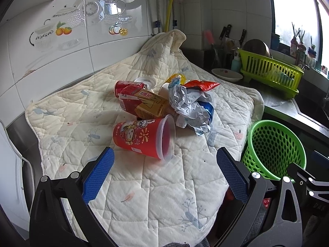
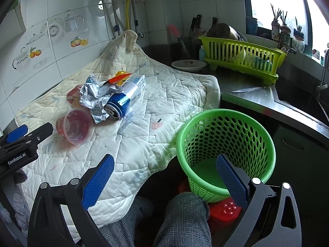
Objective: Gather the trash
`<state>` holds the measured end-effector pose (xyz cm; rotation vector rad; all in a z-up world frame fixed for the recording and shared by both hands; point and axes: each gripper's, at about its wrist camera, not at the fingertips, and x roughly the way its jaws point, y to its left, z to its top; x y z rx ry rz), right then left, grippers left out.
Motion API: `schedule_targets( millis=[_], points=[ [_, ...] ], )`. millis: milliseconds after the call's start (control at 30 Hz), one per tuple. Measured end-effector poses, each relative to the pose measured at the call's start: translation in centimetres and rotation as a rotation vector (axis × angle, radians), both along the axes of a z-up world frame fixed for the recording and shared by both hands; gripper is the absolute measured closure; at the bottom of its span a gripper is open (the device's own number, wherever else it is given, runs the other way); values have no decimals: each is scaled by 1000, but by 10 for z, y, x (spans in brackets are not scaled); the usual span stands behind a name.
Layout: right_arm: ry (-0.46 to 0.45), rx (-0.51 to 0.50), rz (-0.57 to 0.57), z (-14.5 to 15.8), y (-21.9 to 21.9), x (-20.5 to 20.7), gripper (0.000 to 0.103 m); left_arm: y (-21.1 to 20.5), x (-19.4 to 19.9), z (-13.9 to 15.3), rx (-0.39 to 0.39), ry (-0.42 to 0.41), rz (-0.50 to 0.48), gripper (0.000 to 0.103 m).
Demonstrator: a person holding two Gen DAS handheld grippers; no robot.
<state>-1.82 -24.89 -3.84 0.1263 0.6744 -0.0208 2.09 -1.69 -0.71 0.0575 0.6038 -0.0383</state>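
Observation:
A pile of trash lies on a white quilted cloth: a red plastic cup on its side, a red-and-yellow carton, a red can, crumpled paper, a blue can and a red wrapper. My left gripper is open and empty, just short of the red cup. My right gripper is open and empty, its right finger over the rim of the green perforated basket. The basket also shows in the left wrist view. The cup and paper show in the right wrist view.
A lime dish rack with dishes, a white bowl and a knife sit on the steel counter at the right. A knife block stands at the tiled wall. A red stool stands under the basket. My knees are below.

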Motion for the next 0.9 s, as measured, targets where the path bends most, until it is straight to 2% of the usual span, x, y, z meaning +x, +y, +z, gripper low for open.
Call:
schedule_targets(
  millis=[433,767,900],
  points=[
    [8,-14,65,-1,12,22,7,18,12,0,-7,14,43,5],
    [3,26,186,13,28,60,7,55,23,4,-27,17,129,5],
    [-13,10,249,21,43,78,7,68,26,2,-39,25,161,5]
  ],
)
